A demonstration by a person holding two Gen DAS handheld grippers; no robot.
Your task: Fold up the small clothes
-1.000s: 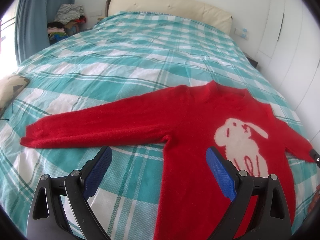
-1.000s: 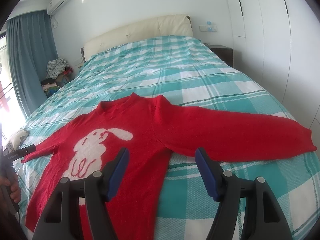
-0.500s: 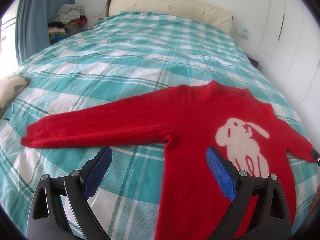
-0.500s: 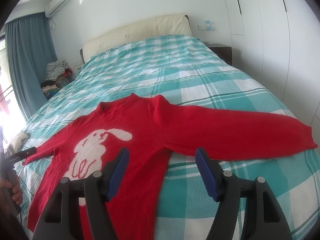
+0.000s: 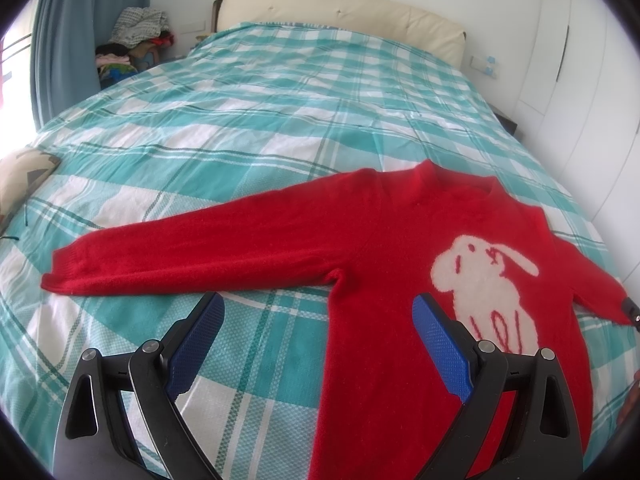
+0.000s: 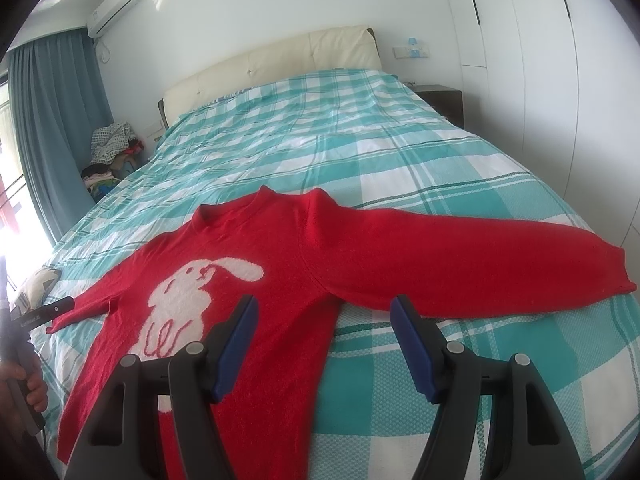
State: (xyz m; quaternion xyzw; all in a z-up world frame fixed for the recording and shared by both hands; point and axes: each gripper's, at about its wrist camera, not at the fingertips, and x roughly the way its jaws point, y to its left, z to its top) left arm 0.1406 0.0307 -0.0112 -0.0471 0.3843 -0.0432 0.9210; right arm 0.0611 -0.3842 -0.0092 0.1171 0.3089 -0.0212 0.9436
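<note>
Red sweater (image 5: 384, 240) with a white rabbit motif (image 5: 484, 280) lying flat and face up on the bed (image 5: 280, 92), which carries a teal-and-white plaid cover; both sleeves are spread outward. Left gripper (image 5: 318, 334) above the cover, its blue-padded fingers (image 5: 198, 338) wide apart and holding nothing: the left finger stands over bare plaid just short of the left sleeve (image 5: 192, 256), the right finger over the body of the garment beside the rabbit. Right gripper (image 6: 322, 344) likewise spread and empty: its left finger (image 6: 236, 340) lies over the sweater body (image 6: 256, 280), its right finger over plaid just short of the right sleeve (image 6: 472, 264). Nothing lies between either pair of fingers and the garment. Beyond the fingers: cream padded headboard (image 5: 340, 16), blue curtain (image 5: 76, 32), a heap of clothes (image 5: 136, 36) in the far corner, white wardrobe doors (image 6: 532, 80), a dark nightstand (image 6: 440, 100) and a wall air conditioner (image 6: 120, 8). A patterned cushion (image 5: 20, 176) rests at the bed's left edge. Compared with half a second before, both views are almost unchanged; the sweater has not shifted.
</note>
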